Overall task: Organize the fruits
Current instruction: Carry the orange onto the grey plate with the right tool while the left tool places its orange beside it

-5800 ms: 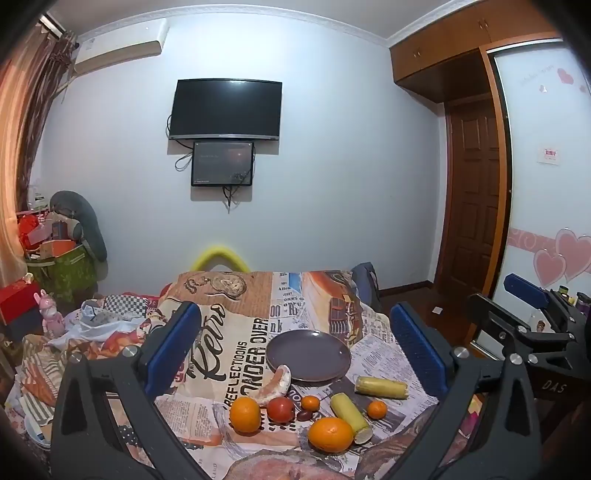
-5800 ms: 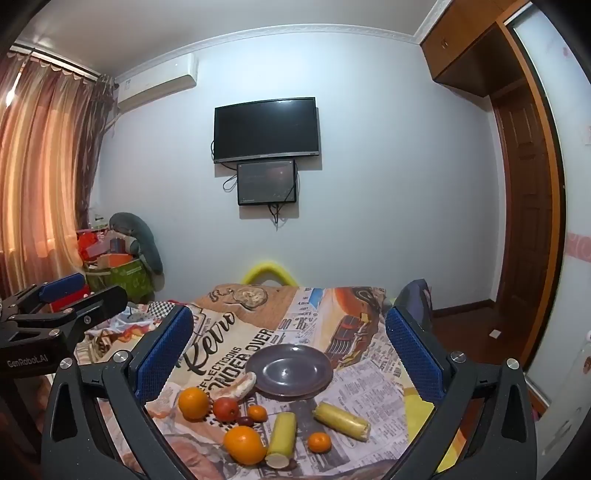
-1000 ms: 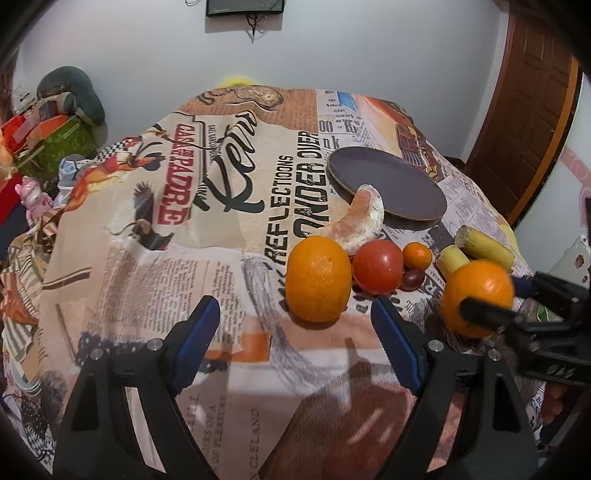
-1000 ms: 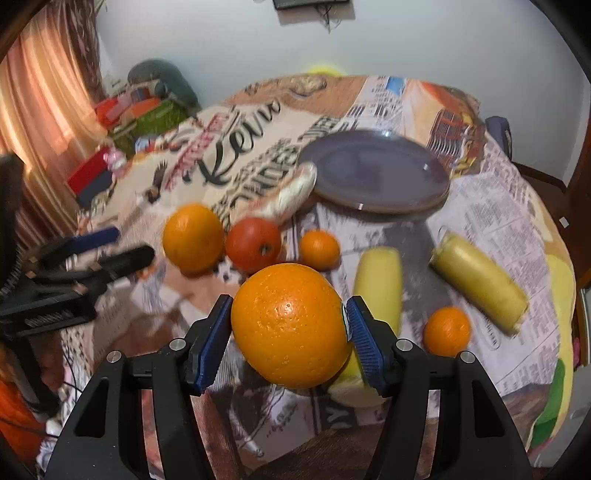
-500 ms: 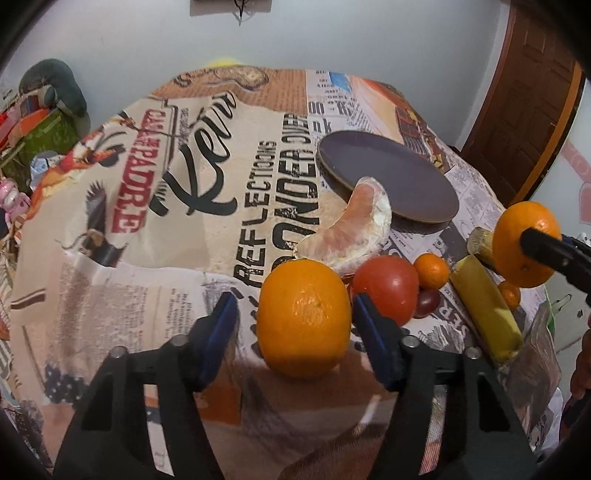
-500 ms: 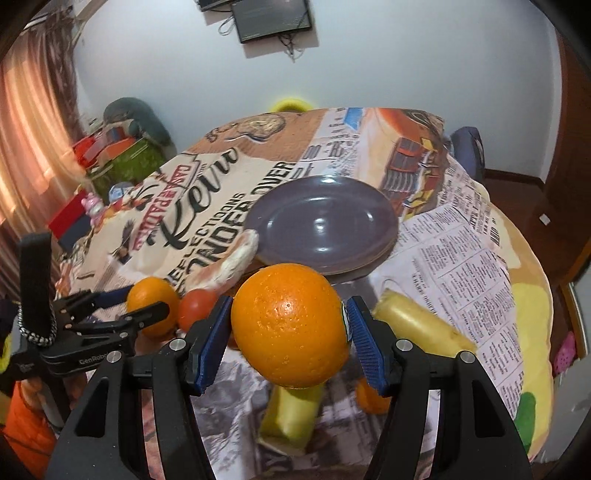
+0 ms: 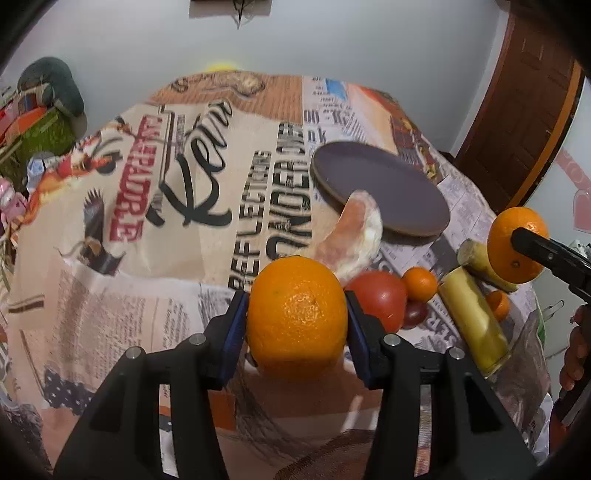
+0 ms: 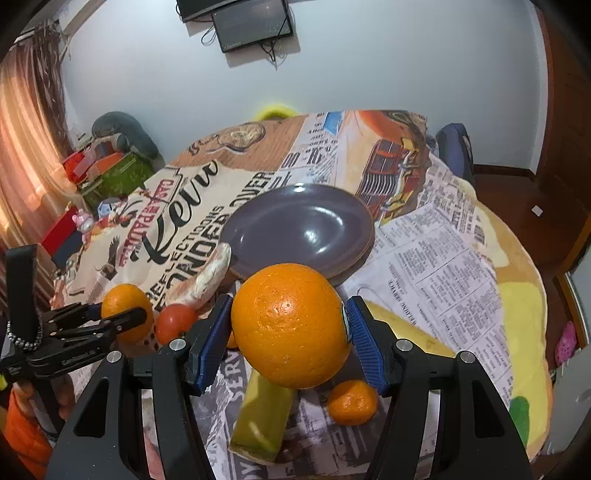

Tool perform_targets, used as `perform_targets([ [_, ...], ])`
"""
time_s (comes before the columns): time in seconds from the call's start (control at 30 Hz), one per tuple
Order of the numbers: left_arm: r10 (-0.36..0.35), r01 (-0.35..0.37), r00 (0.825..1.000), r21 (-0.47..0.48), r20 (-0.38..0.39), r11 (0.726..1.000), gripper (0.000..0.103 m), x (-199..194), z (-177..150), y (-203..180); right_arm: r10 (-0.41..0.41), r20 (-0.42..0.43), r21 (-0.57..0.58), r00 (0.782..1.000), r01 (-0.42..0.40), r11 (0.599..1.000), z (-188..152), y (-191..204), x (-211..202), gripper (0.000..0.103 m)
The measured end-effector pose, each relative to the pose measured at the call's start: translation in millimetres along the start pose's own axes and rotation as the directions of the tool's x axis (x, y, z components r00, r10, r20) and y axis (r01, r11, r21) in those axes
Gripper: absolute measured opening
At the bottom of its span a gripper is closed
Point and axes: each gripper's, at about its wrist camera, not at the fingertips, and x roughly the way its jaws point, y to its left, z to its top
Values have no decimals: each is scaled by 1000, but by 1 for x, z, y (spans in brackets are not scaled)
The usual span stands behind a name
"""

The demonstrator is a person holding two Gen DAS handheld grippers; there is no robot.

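Room: pale wall with a screen [image 8: 253, 24] hung high, a brown door [image 7: 532, 110] off to one side, and a table under a newspaper-print cloth [image 7: 122, 302].
Plate: a dark empty plate [image 8: 299, 230] sits mid-table, nothing on it yet.
Loose fruit: a red tomato [image 7: 378, 299], a peeled citrus wedge [image 7: 354, 236] leaning on the plate's rim, small tangerines and two yellow corn pieces [image 7: 472, 321] cluster just beside the plate.
Left gripper: the left gripper [image 7: 295, 314] is closing, blue pads on either side of a big orange [image 7: 297, 314] and touching its skin; the fruit looks low, at or just off the cloth.
Right gripper: the right gripper [image 8: 290, 332] has a second orange [image 8: 291, 325] clamped between its pads, lifted clear above the corn and a tangerine [image 8: 352, 402].
Step in hand: by my reading, seating the left grip while the right carries its orange toward the plate.
Doing it well: let the left pads settle across the widest part of the orange before lifting; a round, firm fruit can squirt out of an off-centre pinch. Lift straight up, since the tomato sits just beside it.
Pose: both grippers slant down at the table, left one low and near, right one higher, its orange hanging short of the plate.
Risk: setting a round orange on a shallow plate invites rolling, so place it gently near the middle.
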Motion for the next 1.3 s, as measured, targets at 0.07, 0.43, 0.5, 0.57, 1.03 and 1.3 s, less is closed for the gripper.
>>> perform_targets([
  [0.07,-2,2,1000,5,21,1000,50,-8,6,-2,-3,14,4,1000,3,1000,4,-2,-4,59],
  [0.43,-6,-2,987,55,160,998,50,-46,54,-22,-26,116,-9,993,27,1000,33,-7,-26,59],
  [0.5,-7,-5,983,64,184,998,50,-50,63,-27,-30,129,-13,991,31,999,39,-8,-27,59],
  [0.57,-9,-5,979,70,206,998,50,-53,70,-32,-31,140,-17,990,34,999,43,-8,-28,59],
  [1.03,-34,12,971,94,236,996,50,-33,121,-52,-65,190,-42,980,74,996,78,-18,-13,59],
  [1.3,-27,8,978,95,205,995,50,0,142,-55,-86,181,-58,980,98,993,94,-26,12,59],
])
